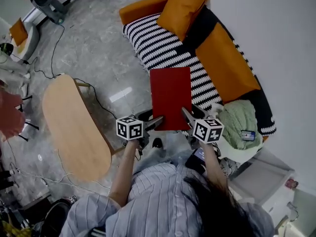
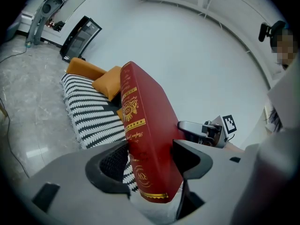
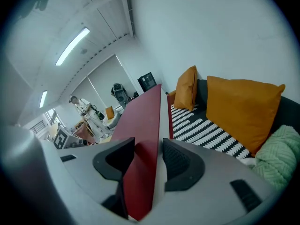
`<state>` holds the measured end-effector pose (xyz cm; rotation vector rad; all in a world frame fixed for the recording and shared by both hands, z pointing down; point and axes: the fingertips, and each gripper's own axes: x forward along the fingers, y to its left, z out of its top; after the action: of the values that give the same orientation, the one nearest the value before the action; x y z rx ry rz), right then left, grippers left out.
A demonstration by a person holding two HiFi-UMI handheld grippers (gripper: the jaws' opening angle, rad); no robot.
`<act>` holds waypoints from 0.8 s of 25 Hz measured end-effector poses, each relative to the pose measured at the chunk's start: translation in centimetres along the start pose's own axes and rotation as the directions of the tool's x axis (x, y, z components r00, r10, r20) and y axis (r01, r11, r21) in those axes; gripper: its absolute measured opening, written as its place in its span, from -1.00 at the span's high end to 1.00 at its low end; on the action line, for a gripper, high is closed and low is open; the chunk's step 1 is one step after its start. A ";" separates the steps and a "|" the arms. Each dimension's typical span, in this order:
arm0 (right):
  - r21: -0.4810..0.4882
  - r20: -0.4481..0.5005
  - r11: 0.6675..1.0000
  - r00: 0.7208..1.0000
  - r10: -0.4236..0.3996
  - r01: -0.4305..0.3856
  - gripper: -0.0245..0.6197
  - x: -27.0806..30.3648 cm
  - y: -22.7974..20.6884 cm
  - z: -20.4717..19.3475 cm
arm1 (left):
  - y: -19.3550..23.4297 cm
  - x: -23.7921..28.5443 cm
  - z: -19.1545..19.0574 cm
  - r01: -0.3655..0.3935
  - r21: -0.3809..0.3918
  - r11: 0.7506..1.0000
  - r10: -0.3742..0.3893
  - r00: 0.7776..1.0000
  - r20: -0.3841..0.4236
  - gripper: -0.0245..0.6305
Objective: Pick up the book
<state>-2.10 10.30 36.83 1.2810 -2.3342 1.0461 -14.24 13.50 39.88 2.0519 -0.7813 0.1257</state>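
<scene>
Both tongs are pinching the red book (image 1: 170, 98). The left tongs (image 2: 150, 156) press on its near corner at the spine side, where gold print runs down the spine. One pad sits on each cover. The right tongs (image 3: 149, 156) press on the other near corner, where the white page edges show. Again there is one pad on each cover.

From the head view, the book's plain red cover faces up. Its far end points at the sofa (image 1: 163, 48) and its near end is at the tongs. It is held up in the air, over the front edge of the sofa's striped seat and partly over the grey floor (image 1: 94, 43). In the left gripper view its far end sticks up against the white wall, above the sofa.

Each tool has a cube with black and white squares on it, the left cube (image 1: 129, 128) and the right cube (image 1: 208, 130). The person's arms reach out from striped shirt sleeves.

An orange pillow (image 1: 183, 6) sits at the far end of the sofa. A big orange back cushion (image 1: 224, 63) leans along its back edge. A green blanket (image 1: 239, 120) lies at the near end, just beside the right tongs. An oval wooden bench (image 1: 74, 127) stands on the floor to the left, well apart from the book.
</scene>
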 end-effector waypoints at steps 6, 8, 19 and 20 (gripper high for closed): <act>0.017 0.033 1.000 0.999 -0.011 0.010 0.32 -2.3 2.6 -1.6 | -1.5 -2.9 -1.3 0.025 0.008 1.000 -0.025 1.000 0.013 -0.01; 0.027 0.041 0.999 0.999 -0.018 0.016 0.32 -3.0 3.3 -2.3 | -1.9 -3.7 -1.9 0.032 0.015 0.999 -0.032 0.999 0.011 -0.01; 0.007 0.029 0.998 0.998 -0.059 0.059 0.32 -5.6 5.7 -4.8 | -3.4 -6.3 -4.9 0.059 -0.012 0.998 -0.059 0.998 0.012 -0.01; 0.006 0.028 0.998 0.998 -0.060 0.060 0.32 -5.8 5.8 -4.9 | -3.5 -6.3 -5.0 0.062 -0.011 0.998 -0.062 0.998 0.011 -0.01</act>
<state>-3.99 19.31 34.42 1.3670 -2.3000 1.0223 -16.26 21.85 37.91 2.0649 -0.7229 0.0750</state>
